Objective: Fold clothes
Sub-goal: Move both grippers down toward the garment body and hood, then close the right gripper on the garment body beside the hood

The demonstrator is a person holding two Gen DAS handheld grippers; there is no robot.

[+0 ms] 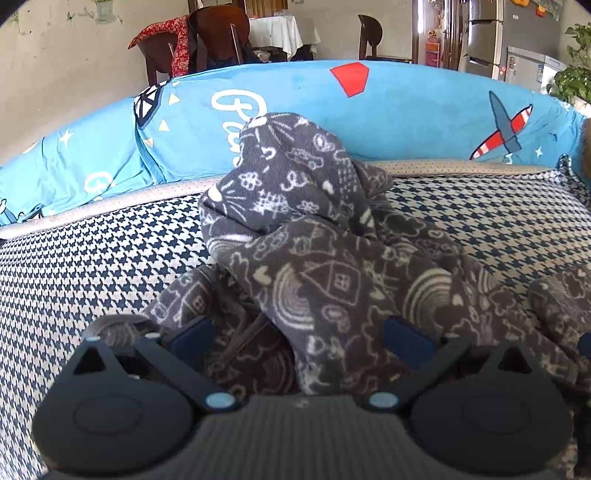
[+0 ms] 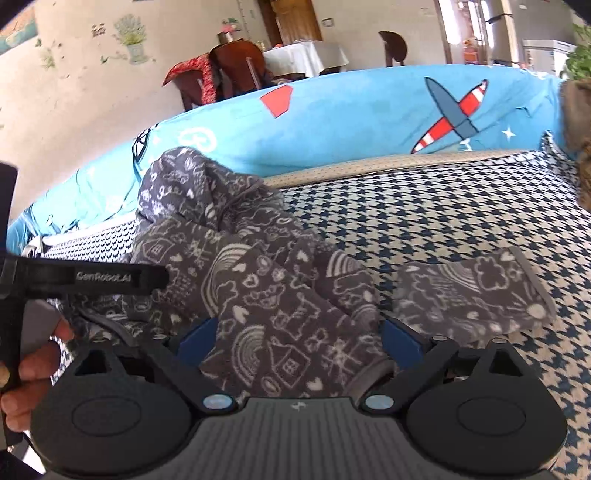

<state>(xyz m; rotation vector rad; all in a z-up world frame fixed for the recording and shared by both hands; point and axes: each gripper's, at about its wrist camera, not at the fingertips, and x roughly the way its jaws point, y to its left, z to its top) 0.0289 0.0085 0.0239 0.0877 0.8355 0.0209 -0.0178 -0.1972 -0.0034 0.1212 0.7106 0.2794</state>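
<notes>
One grey fleece garment (image 1: 325, 258), printed with white houses, rainbows and hearts, lies crumpled on the houndstooth-covered bed (image 1: 92, 258); part of it humps up towards the back, against one blue cartoon-print bolster (image 1: 406, 110) that runs along the far edge; a sleeve or leg end (image 2: 476, 291) lies flat out to the right, on the houndstooth. The left gripper (image 1: 299, 336) has its two blue-tipped fingers (image 1: 192, 334) spread wide, the cloth bunched between them; the right gripper (image 2: 299, 338) likewise stands wide open, with a fold of the garment lying between its fingers (image 2: 400, 338). In the right wrist view a person's hand (image 2: 29, 373) holds the left gripper's black handle at the left edge. Beyond the bed stand three dark wooden chairs (image 1: 218, 33) and one white-clothed table (image 1: 284, 31).
</notes>
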